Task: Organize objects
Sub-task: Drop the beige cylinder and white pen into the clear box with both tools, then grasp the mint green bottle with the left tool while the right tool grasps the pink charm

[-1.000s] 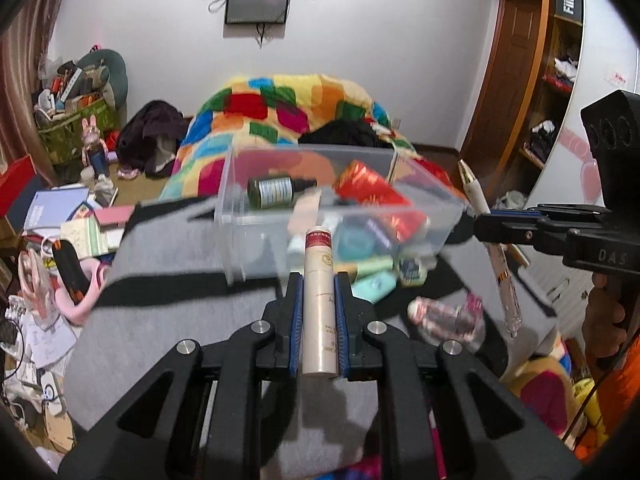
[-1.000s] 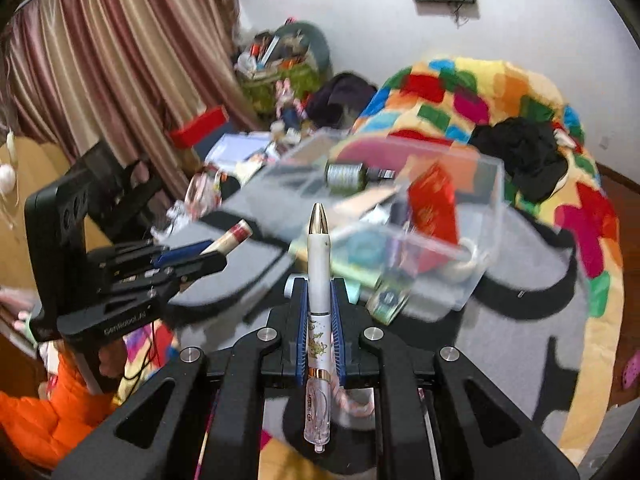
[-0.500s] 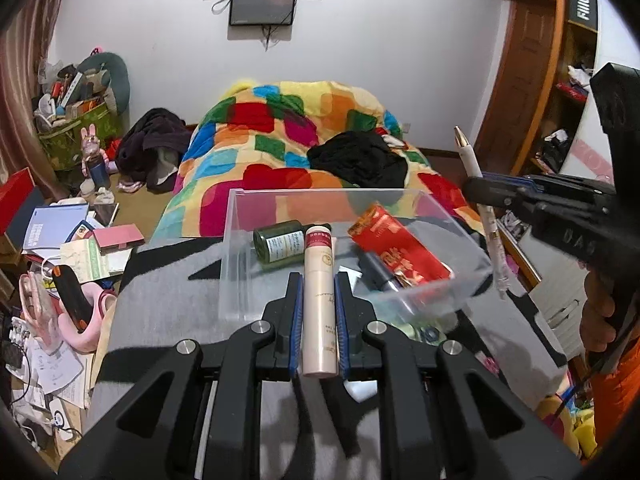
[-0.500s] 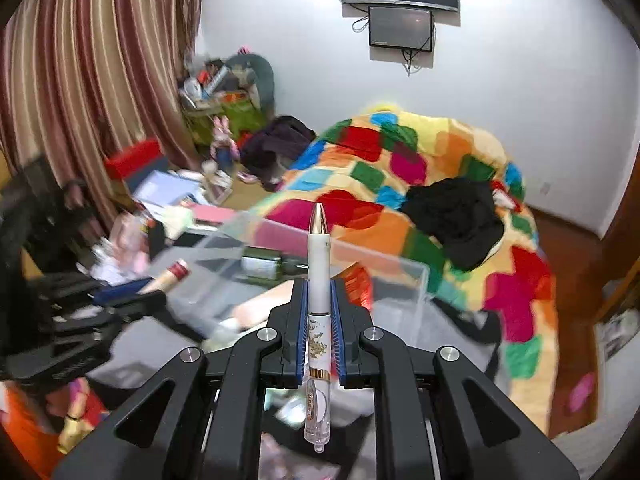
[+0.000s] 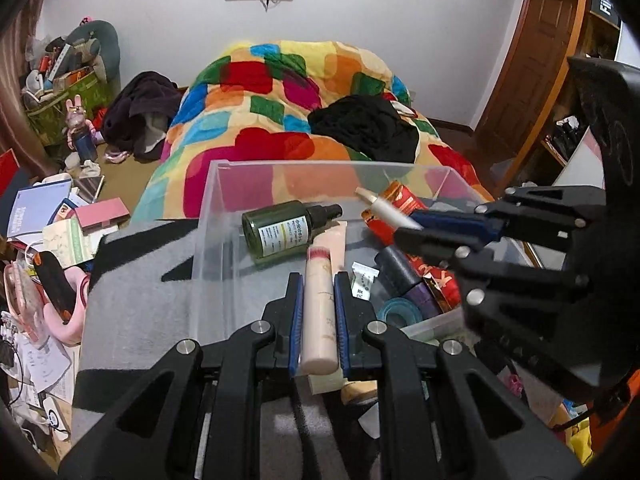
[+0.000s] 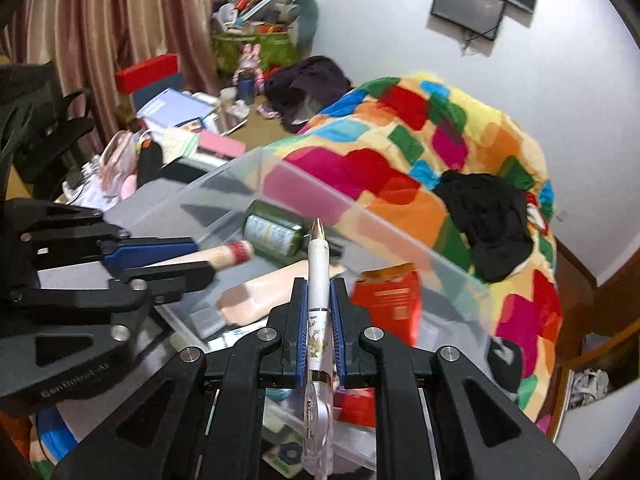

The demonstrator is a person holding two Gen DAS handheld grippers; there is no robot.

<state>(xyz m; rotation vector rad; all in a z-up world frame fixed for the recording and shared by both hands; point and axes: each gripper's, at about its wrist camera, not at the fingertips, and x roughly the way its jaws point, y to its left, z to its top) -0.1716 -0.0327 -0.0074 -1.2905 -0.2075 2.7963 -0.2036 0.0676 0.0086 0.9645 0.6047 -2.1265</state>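
My left gripper is shut on a cream tube with a red cap and holds it over the near part of a clear plastic bin. My right gripper is shut on a white pen with a gold tip and holds it over the same bin. The right gripper also shows in the left wrist view, and the left gripper shows in the right wrist view. In the bin lie a dark green spray bottle, a beige tube and a red packet.
The bin stands on a grey and black blanket. A bed with a bright patchwork quilt and black clothes lies behind. Books, boxes and clutter cover the floor to the left. A wooden door stands at right.
Both grippers have moved in over the bin and tilted down, each still holding its object. The right gripper has come close beside the left one.
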